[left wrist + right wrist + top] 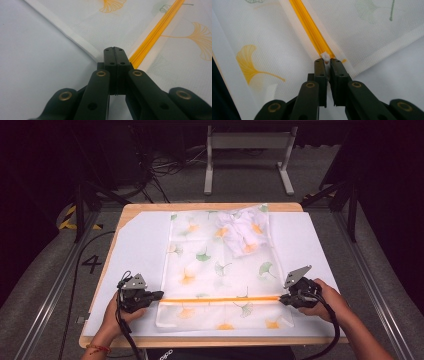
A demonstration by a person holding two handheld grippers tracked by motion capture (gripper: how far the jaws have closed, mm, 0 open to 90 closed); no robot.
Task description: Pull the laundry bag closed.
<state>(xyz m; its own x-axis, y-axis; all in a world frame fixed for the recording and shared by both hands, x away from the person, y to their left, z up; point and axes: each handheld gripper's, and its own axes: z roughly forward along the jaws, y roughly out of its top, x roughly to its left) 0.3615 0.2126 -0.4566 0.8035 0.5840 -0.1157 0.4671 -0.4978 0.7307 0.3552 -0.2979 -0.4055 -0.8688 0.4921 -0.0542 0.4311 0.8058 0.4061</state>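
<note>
Item: mesh laundry bag, zipping stage; my left gripper jaws closed flat on its hem, right gripper jaws pinching the white zipper pull; next, I judge, a steady draw along the orange zipper.

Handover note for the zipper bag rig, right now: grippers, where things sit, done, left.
Left gripper: shut at the left end of the orange zipper, pinching the bag's edge there.
Right gripper: shut on the white zipper pull at the right end.
Mesh laundry bag lies flat on the white mat, white garment inside near the far end.
Done: both ends gripped, zipper taut.
Left: whether it is zipped I can't tell; check, then release.
</note>
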